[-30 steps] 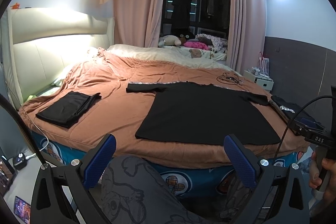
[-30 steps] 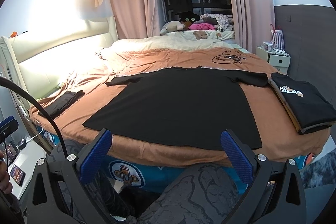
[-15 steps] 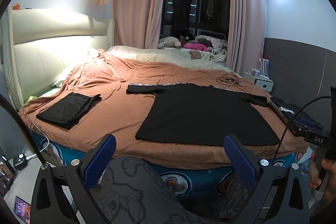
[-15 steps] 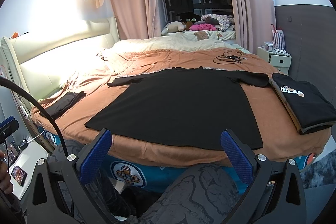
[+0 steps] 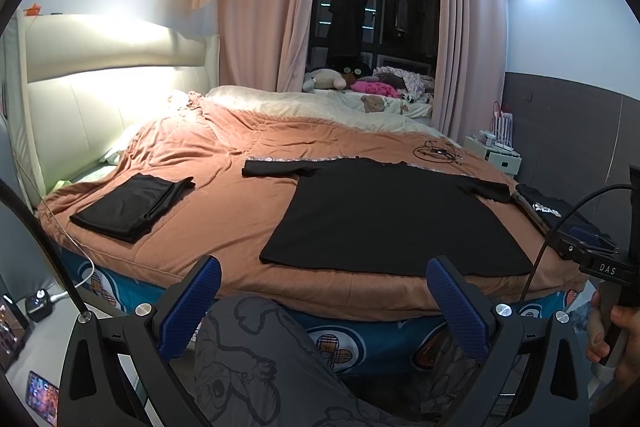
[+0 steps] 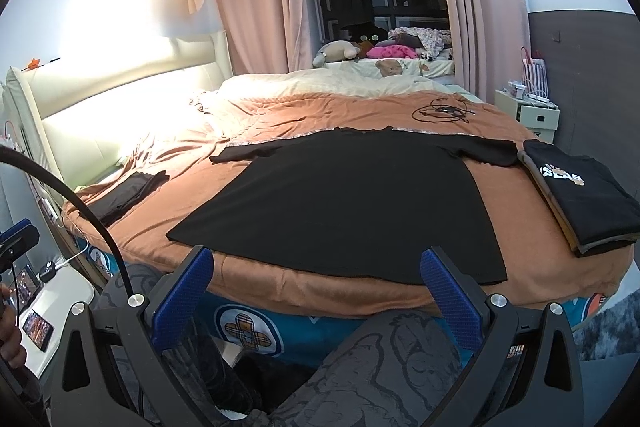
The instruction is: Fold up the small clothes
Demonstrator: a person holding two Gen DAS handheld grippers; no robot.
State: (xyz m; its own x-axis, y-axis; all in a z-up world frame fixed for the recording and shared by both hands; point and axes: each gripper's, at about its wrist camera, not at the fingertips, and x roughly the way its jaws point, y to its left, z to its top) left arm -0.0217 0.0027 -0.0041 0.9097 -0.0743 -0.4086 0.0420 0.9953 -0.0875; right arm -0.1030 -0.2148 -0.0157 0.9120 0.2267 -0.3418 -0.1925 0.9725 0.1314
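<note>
left wrist view: the left gripper (image 5: 324,301) sits low in the frame with its blue-padded jaws spread wide and nothing between them, over a knee in grey patterned trousers (image 5: 256,351). ahead lies a bed with an orange-brown blanket (image 5: 224,211). a black t-shirt (image 5: 392,215) is spread flat on it, hem toward the camera and collar away, so its long axis runs straight out from the jaws; the sleeves reach left and right. the shirt lies ahead and somewhat right of this gripper, well apart from it. a folded dark garment (image 5: 128,205) rests on the blanket to the left. at the right edge, a hand (image 5: 610,331) grips the handle of the other tool.

right wrist view: the right gripper (image 6: 316,287) also has its jaws wide apart and empty, held above the knees. the black t-shirt (image 6: 348,199) lies straight ahead, its hem just past the bed's near edge and almost centred between the fingers. a stack of folded shirts (image 6: 584,203) sits beside the right sleeve. in my judgement folding has not begun, and the right gripper is the better lined up with the hem.
</note>
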